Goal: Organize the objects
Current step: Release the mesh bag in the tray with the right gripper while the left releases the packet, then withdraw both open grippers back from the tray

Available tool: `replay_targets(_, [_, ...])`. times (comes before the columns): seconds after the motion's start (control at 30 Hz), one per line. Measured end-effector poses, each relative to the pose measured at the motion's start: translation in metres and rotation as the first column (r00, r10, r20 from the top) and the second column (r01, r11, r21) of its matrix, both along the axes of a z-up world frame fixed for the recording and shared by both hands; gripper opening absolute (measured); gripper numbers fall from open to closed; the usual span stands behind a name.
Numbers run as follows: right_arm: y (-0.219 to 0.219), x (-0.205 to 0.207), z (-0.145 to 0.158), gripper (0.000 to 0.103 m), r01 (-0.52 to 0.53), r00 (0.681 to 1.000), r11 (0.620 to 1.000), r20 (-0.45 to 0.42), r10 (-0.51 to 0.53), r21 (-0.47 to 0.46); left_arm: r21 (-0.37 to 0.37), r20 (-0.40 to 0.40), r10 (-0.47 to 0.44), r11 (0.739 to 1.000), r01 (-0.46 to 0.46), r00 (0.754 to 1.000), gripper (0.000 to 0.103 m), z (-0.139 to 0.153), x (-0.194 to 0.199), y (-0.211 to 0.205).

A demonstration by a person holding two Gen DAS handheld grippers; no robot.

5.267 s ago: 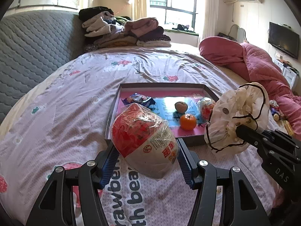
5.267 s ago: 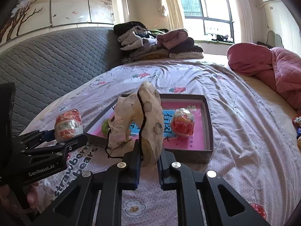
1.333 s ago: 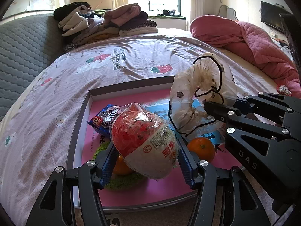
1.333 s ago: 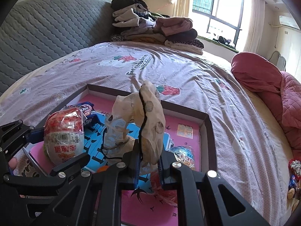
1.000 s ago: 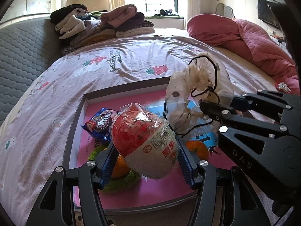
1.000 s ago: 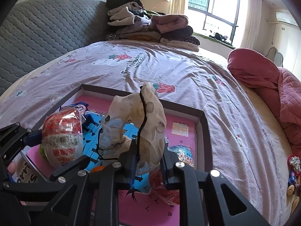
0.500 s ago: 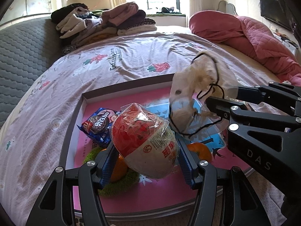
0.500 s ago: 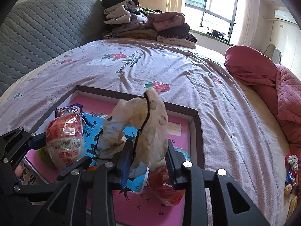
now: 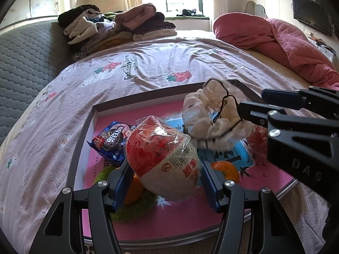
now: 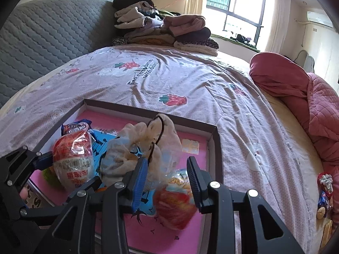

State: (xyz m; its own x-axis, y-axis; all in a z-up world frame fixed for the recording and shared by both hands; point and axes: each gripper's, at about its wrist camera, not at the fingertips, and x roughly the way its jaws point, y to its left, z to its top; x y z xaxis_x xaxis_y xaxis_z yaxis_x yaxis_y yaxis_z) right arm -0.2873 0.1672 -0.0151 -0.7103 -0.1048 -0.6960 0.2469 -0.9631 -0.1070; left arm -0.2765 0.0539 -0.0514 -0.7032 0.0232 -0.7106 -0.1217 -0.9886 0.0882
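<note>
Left wrist view
Left gripper [image 9: 164, 178]: clamped on the wrapped toy egg [image 9: 163, 160], blue pads pressing both its sides; the egg is held above the near end of the box.
Box [image 9: 84, 131]: a shallow dark-rimmed tray with a pink floor, lying on the bedsheet [image 9: 63, 105].
In the box: a blue cookie packet [image 9: 111, 141] at the left, an orange [image 9: 225, 169] just right of the egg, a second orange [image 9: 131, 188] half hidden behind the left finger, sitting on a green fuzzy pad [image 9: 129, 210].
Scrunchie [image 9: 211, 122]: cream sheer fabric with black edging, over the middle of the box, its right end against the right gripper's fingers.
Right gripper [image 9: 259, 103]: reaches in from the right, fingers parted.
Background: a heap of folded clothes [image 9: 118, 26] by the grey headboard [image 9: 23, 59], and a pink quilt [image 9: 275, 40] to the right.

Right wrist view
Right gripper [image 10: 167, 180]: jaws spread wide, pressing on nothing; the scrunchie [image 10: 144, 146] lies slumped against the left finger, over the box's floor.
Second wrapped egg [image 10: 175, 201]: red and clear wrap, lying in the box just below the open jaws.
Left gripper [image 10: 70, 169]: seen at the left, closed on the toy egg [image 10: 73, 158] above the box's left part.
Cookie packet [image 10: 76, 128]: behind the egg, near the box's far left corner.
Box rim [image 10: 218, 148]: its right wall runs alongside the sheet.
Far right: small wrapped items [image 10: 325, 192] on the bed edge, too blurred to identify.
</note>
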Motion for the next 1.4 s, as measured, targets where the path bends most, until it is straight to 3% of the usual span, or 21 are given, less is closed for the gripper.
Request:
replay_targets(0.5, [0.010, 0.012, 0.017, 0.043, -0.001, 1.000, 0.999, -0.012, 0.000, -0.041, 0.008, 0.013, 0.010, 1.000, -0.010, 1.000, 0.062, 0.002, 0.000, 0.002])
replay_targets(0.8, [0.030, 0.044, 0.034, 0.043, 0.019, 0.999, 0.995, -0.029, -0.022, -0.101, -0.014, 0.003, 0.017, 1.000, -0.017, 1.000, 0.063, 0.000, 0.002, 0.003])
replay_targets(1.4, [0.047, 0.071, 0.030, 0.043, 0.032, 0.999, 0.993, -0.008, -0.033, -0.110, -0.002, 0.008, 0.037, 0.999, -0.037, 0.999, 0.072, 0.006, 0.006, -0.003])
